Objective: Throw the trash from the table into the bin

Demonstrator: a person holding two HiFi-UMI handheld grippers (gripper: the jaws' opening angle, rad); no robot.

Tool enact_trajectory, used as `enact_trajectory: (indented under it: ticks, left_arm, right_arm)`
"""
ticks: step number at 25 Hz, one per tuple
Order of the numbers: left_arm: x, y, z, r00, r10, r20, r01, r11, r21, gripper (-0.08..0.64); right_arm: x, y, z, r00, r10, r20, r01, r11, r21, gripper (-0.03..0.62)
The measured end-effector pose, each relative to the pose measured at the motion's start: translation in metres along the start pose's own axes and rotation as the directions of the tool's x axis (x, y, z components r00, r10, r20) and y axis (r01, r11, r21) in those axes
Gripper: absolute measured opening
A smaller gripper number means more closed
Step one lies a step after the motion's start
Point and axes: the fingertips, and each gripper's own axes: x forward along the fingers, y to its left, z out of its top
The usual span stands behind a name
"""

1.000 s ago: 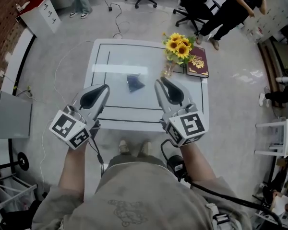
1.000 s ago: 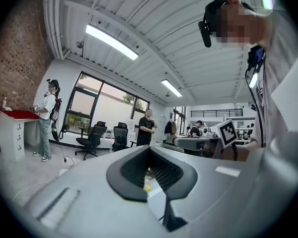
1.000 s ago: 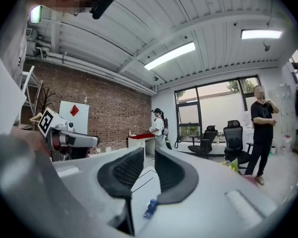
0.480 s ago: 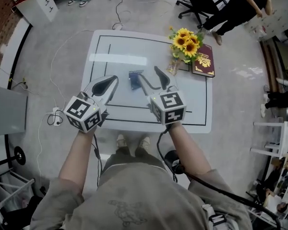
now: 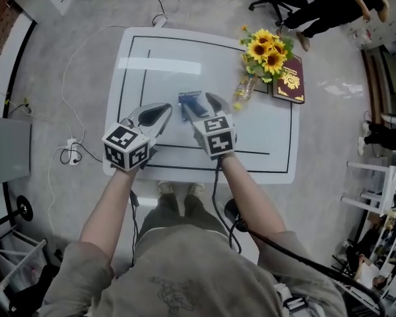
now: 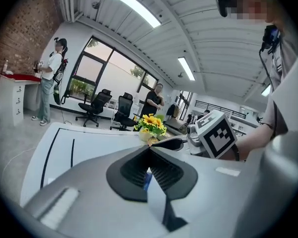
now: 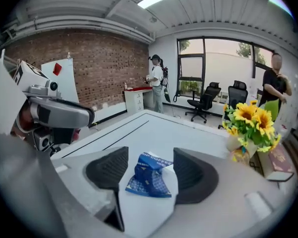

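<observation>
Much of the blue wrapper (image 5: 191, 98) hides between right gripper's (image 5: 200, 105) just-opened fingers (image 5: 216, 103).

Bright overhead light, fisheye-warped edges

The white table (image 5: 138, 65) bears a crumpled blue packet (image 5: 190, 102), a vase of sunflowers (image 5: 269, 47) and a maroon book (image 5: 290, 79).
</observation>
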Motion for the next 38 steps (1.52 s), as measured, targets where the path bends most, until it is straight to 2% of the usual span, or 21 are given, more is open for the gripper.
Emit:
enact_trajectory:
  ticks: [7, 16, 24, 26, 34, 38]
  left_arm:
    - [0.026, 0.021, -0.035, 0.996, -0.002, -0.09, 0.0, 1.0, -0.028, -0.002]
    - [0.035, 0.038, -0.057, 0.991, 0.0, -0.132, -0.008, 0.999, -0.054, -0.002]
    - [0.036, 0.041, -0.067, 0.989, -0.001, -0.145, -0.009, 0.998, -0.067, -0.002]
    - [0.035, 0.041, -0.069, 0.989, -0.001, -0.146, -0.01, 0.998, -0.069, -0.002]
    - [0.03, 0.043, -0.077, 0.988, 0.006, -0.151, -0.018, 0.997, -0.081, -0.002]
    - [0.029, 0.044, -0.079, 0.989, 0.01, -0.149, -0.024, 0.996, -0.087, -0.002]
  right_arm:
    - [0.043, -0.008, -0.045, 0.992, 0.0, -0.126, 0.006, 0.999, 0.044, 0.27]
    - [0.067, -0.008, -0.075, 0.979, 0.013, -0.201, 0.002, 0.997, 0.075, 0.27]
    - [0.072, -0.013, -0.082, 0.975, -0.008, -0.224, 0.024, 0.998, 0.066, 0.187]
    - [0.071, -0.018, -0.082, 0.975, -0.019, -0.222, 0.039, 0.996, 0.086, 0.118]
    - [0.07, -0.018, -0.081, 0.977, -0.047, -0.208, 0.059, 0.997, 0.055, 0.074]
    - [0.07, -0.013, -0.081, 0.98, -0.048, -0.193, 0.054, 0.998, 0.028, 0.026]
